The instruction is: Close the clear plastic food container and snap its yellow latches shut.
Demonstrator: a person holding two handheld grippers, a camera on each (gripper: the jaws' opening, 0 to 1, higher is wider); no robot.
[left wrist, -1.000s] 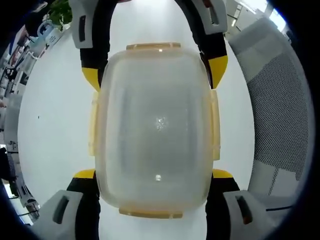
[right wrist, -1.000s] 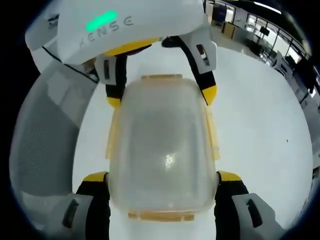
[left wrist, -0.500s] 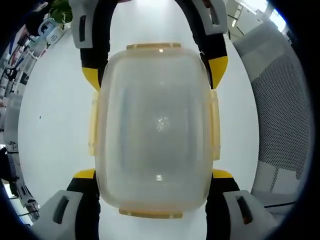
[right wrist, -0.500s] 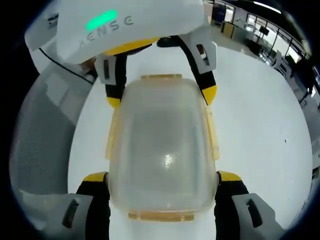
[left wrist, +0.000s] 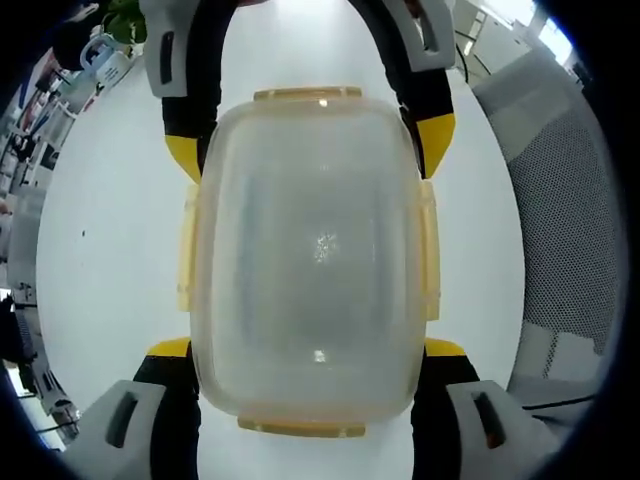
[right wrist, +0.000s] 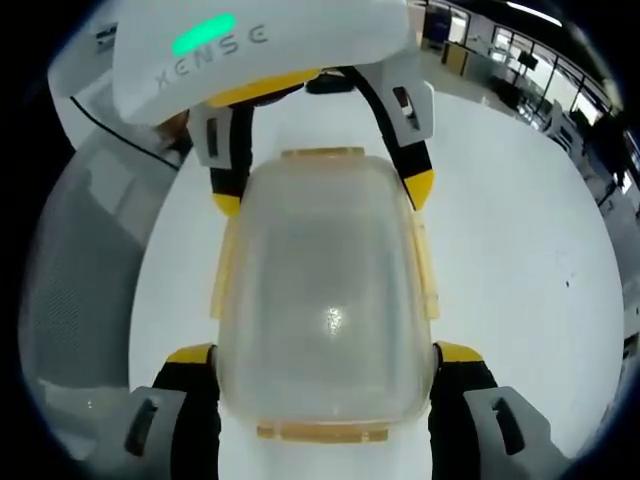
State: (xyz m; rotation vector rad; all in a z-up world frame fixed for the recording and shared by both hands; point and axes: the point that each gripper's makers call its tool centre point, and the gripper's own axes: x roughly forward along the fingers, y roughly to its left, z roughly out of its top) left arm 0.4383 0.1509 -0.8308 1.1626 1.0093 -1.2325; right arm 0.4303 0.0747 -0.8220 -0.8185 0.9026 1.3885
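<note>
Frosted clear plastic container point(left wrist: 310, 260) with yellow latches point(left wrist: 430, 262) sits clamped between my left hand-held gripper point(left wrist: 308, 350) and right hand-held gripper point(right wrist: 322, 355); contents unreadable; white worktop point(left wrist: 110, 230) beneath.

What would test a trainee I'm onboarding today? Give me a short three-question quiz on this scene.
1. True or false: the latches on the container are blue.
2. Pick one: the container sits between the jaws of A) the left gripper alone, B) the right gripper alone, C) both grippers.
3. How many latches show round the container's rim?
Key: 1 false, they are yellow; 2 C; 3 four.
</note>
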